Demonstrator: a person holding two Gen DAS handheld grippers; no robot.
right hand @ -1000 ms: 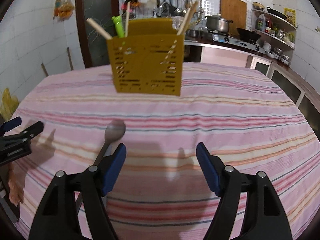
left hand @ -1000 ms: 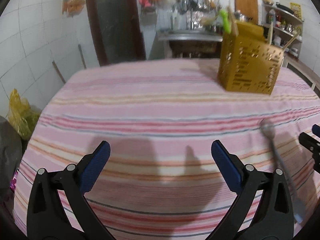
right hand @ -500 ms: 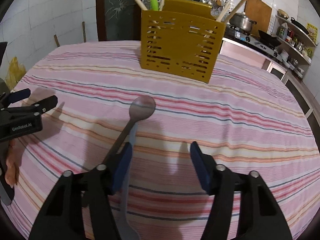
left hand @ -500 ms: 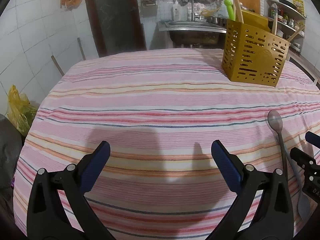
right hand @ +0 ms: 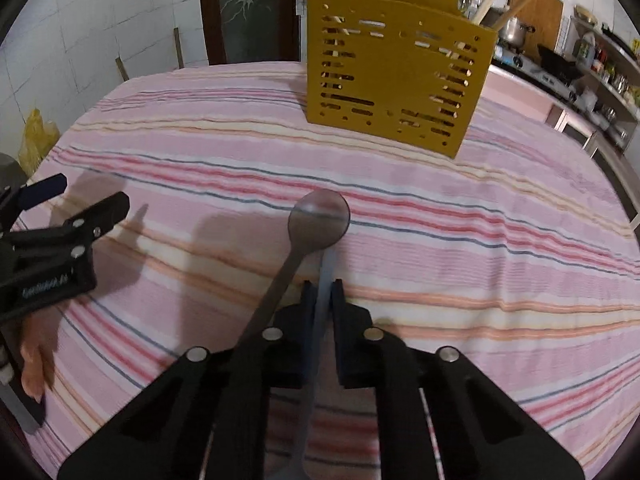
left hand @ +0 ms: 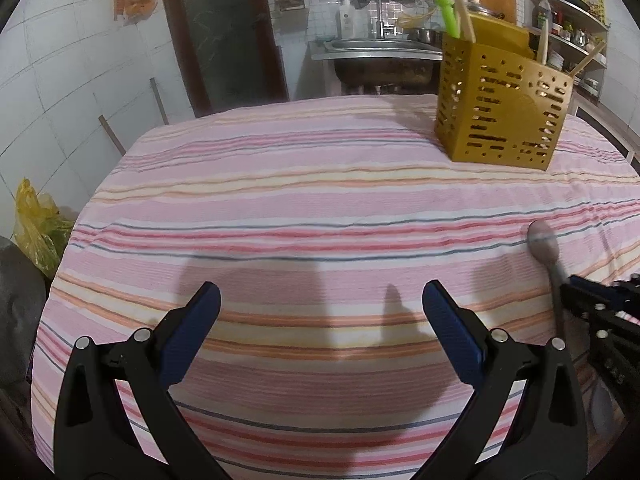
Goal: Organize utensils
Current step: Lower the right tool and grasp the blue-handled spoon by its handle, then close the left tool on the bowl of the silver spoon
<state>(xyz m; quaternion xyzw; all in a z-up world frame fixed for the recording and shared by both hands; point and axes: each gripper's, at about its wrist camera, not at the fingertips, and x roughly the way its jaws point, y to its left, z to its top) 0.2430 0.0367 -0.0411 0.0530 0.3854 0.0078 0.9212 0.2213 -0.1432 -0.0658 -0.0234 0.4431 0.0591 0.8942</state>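
A grey spoon (right hand: 319, 216) lies on the pink striped tablecloth (right hand: 480, 240), bowl toward the yellow perforated utensil holder (right hand: 392, 92). My right gripper (right hand: 322, 286) is closing its jaws, and the blue pads press on the spoon's thin handle. The holder (left hand: 500, 120) stands at the table's far side with wooden sticks and a green utensil in it. My left gripper (left hand: 320, 304) hovers open over bare cloth, well left of the spoon (left hand: 542, 240), with nothing between its fingers. The left gripper (right hand: 92, 194) also shows at the left edge of the right wrist view.
A yellow plastic bag (left hand: 36, 224) sits on the floor past the table's left edge. Behind the table are a steel sink (left hand: 380, 52) and a dark door (left hand: 224, 32). A stove with pots (right hand: 552, 68) and shelves line the right wall. A person's fingers (right hand: 34, 364) hold the left gripper.
My right gripper moved left over the spoon's handle and its jaws went from wide open to shut on it. The left gripper stayed open and nearly still.
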